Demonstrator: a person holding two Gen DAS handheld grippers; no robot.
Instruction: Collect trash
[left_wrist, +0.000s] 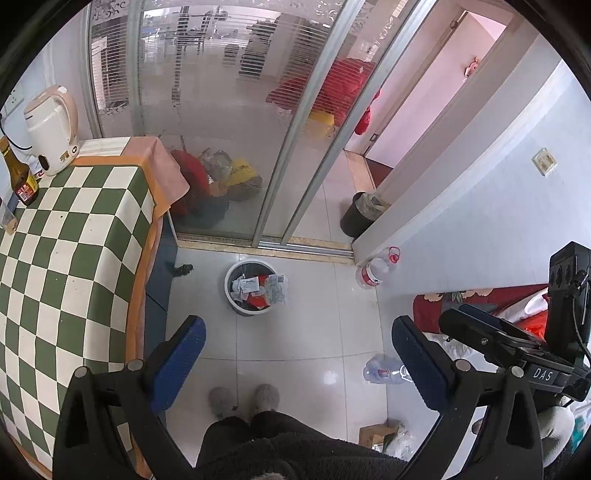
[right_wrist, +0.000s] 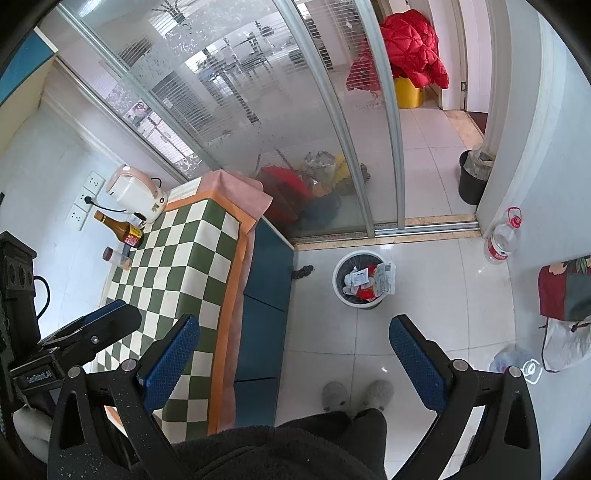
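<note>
A small grey-and-white trash bin (left_wrist: 248, 308) stands on the tiled floor, filled with wrappers (left_wrist: 263, 289); it also shows in the right wrist view (right_wrist: 341, 295). My left gripper (left_wrist: 297, 354) is open and empty, held high above the floor over the bin. My right gripper (right_wrist: 293, 356) is open and empty, also high above the floor. The right gripper shows at the right edge of the left wrist view (left_wrist: 491, 332). The left gripper shows at the left edge of the right wrist view (right_wrist: 88, 332). A clear plastic bottle (left_wrist: 386, 370) lies on the floor at the right.
A green-checked table (left_wrist: 70, 251) holds a kettle (left_wrist: 51, 129), a brown bottle (left_wrist: 20, 175) and a small jar (right_wrist: 118, 257). A large water bottle (left_wrist: 376, 268) stands by the wall. A black bin (left_wrist: 356, 214) sits past the sliding glass door (left_wrist: 236, 122). My slippered feet (left_wrist: 243, 398) are below.
</note>
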